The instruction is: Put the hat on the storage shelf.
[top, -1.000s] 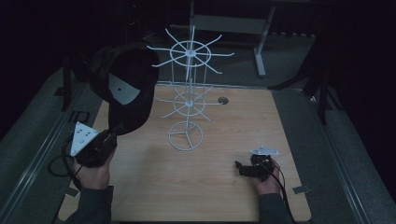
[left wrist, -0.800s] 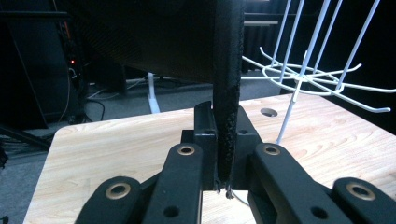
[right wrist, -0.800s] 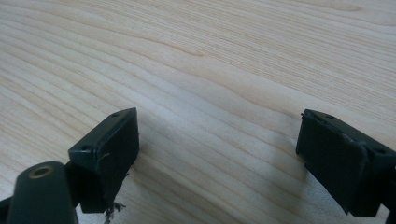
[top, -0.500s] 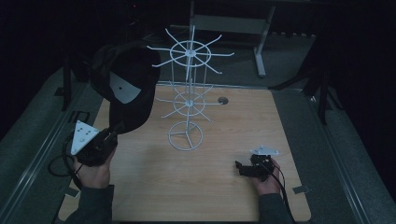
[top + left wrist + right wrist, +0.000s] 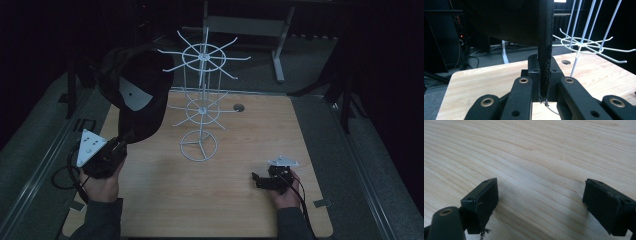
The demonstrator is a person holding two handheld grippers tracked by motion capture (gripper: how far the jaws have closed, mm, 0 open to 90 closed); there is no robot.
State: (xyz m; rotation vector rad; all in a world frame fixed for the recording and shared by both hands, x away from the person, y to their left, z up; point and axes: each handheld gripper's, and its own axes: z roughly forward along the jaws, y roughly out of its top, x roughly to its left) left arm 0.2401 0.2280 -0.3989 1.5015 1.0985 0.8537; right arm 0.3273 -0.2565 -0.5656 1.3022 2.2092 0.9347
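Note:
A black cap [image 5: 135, 95] with a white patch hangs in the air at the left, just left of the white wire rack [image 5: 200, 100]. My left gripper [image 5: 122, 142] grips it from below, shut on the edge of its brim. In the left gripper view the dark brim [image 5: 545, 50] stands upright, pinched between the two jaws of the left gripper [image 5: 545, 72], with the rack's arms [image 5: 584, 42] to the right. My right gripper [image 5: 257, 181] rests low on the table at the front right. Its jaws stand wide apart in the right gripper view [image 5: 541, 202], nothing between them.
The wooden table [image 5: 250, 130] has a small round hole [image 5: 238, 107] behind the rack. The rack's ring base [image 5: 199, 146] stands mid-table. Dark floor and a grey stand [image 5: 278, 50] lie beyond the far edge. Bare wood [image 5: 536, 157] lies under the right gripper.

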